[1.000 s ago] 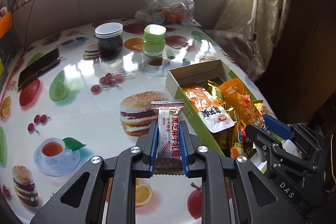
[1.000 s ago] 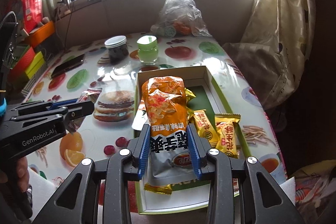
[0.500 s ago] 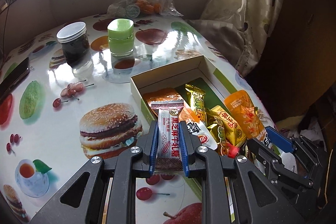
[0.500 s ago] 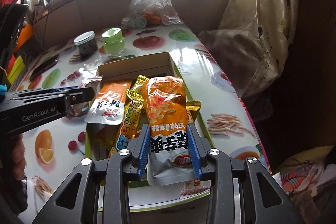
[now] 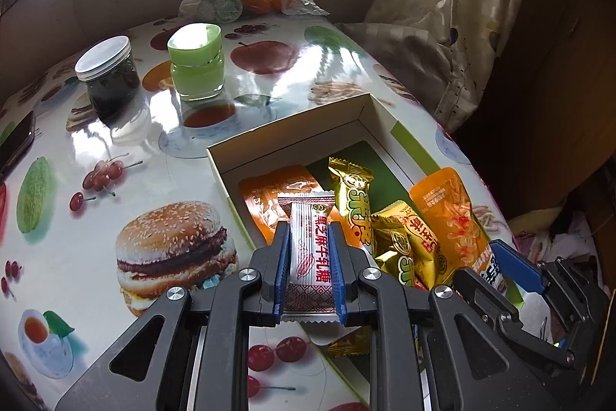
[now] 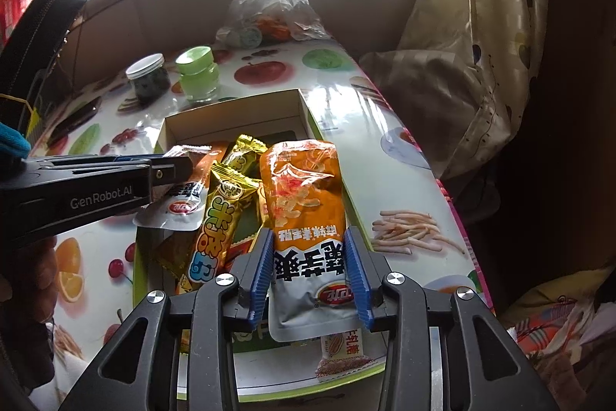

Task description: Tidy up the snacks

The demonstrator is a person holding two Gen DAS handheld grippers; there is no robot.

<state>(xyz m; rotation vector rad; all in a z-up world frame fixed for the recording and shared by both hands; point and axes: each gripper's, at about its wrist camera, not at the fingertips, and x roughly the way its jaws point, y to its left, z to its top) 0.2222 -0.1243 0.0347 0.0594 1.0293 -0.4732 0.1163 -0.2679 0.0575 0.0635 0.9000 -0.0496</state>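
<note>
My left gripper (image 5: 308,270) is clamped tight on a white nougat bar (image 5: 310,257), holding it over the near left side of the open snack box (image 5: 285,135). My right gripper (image 6: 310,272) has the orange-and-grey snack pouch (image 6: 304,214) between its blue pads, and its jaws are opening; the pads seem to touch the pouch edges. Gold candy bars (image 6: 219,218) and another orange pouch (image 5: 277,195) lie inside the box.
</note>
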